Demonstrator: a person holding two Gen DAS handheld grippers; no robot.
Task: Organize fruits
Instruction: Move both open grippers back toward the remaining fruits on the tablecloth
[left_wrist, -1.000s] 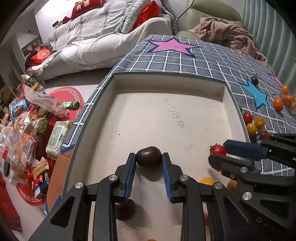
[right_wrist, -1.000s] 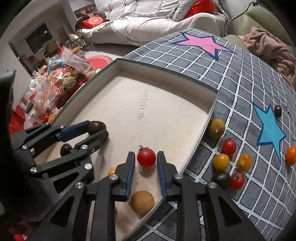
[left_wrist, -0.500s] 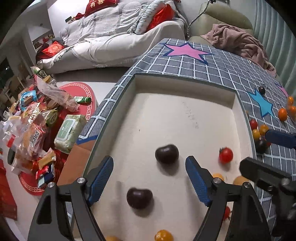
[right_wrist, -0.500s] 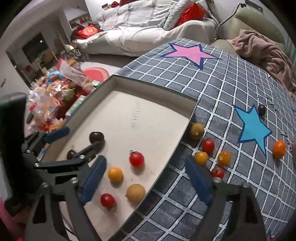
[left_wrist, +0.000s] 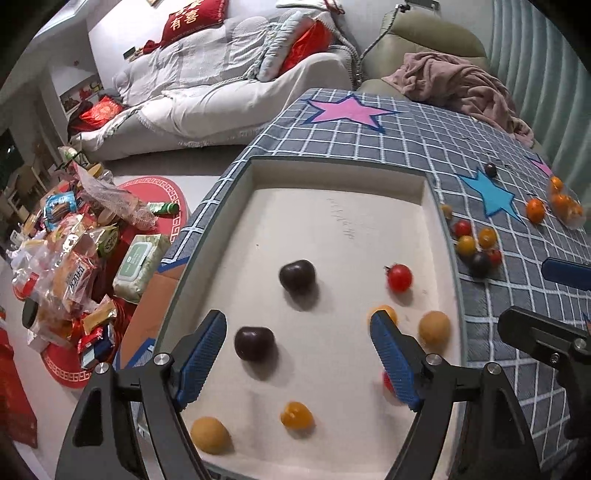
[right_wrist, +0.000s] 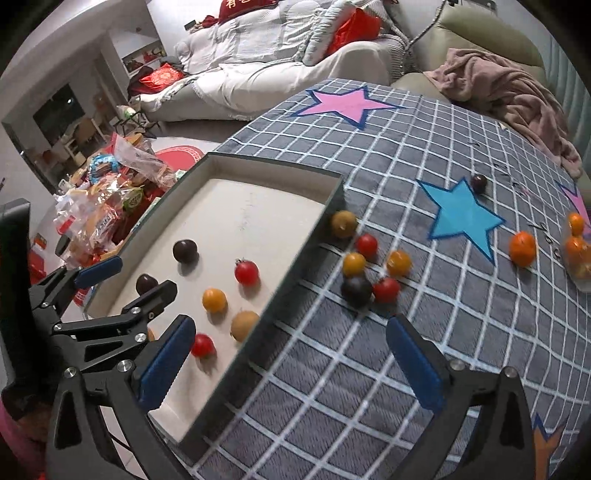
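So both fruits have been dropped off. A second ago a dark plum was pinched in the left gripper and a red tomato in the right gripper; now both sets of jaws are spread wide with nothing held, and both have been pulled back and up from the tray. The plum is left sitting mid-tray, and the tomato is just to its right, nearer the right wall. That's probably two more pieces done, and the next grab is being set up.

The right gripper has been swung out over the cloth, with the loose cluster lined up ahead of its jaws, so that pile is likely next. It's a tight bunch of small round tomatoes, red, yellow-orange and one dark, some touching each other, with a brownish one right against the tray's outer wall. Singling one out without nudging the neighbours could be fiddly.

Inside the tray a second plum is seen between the left jaws, plus yellow, tan and red pieces scattered near the front. Further out on the cloth a lone dark fruit and a few oranges are still waiting.
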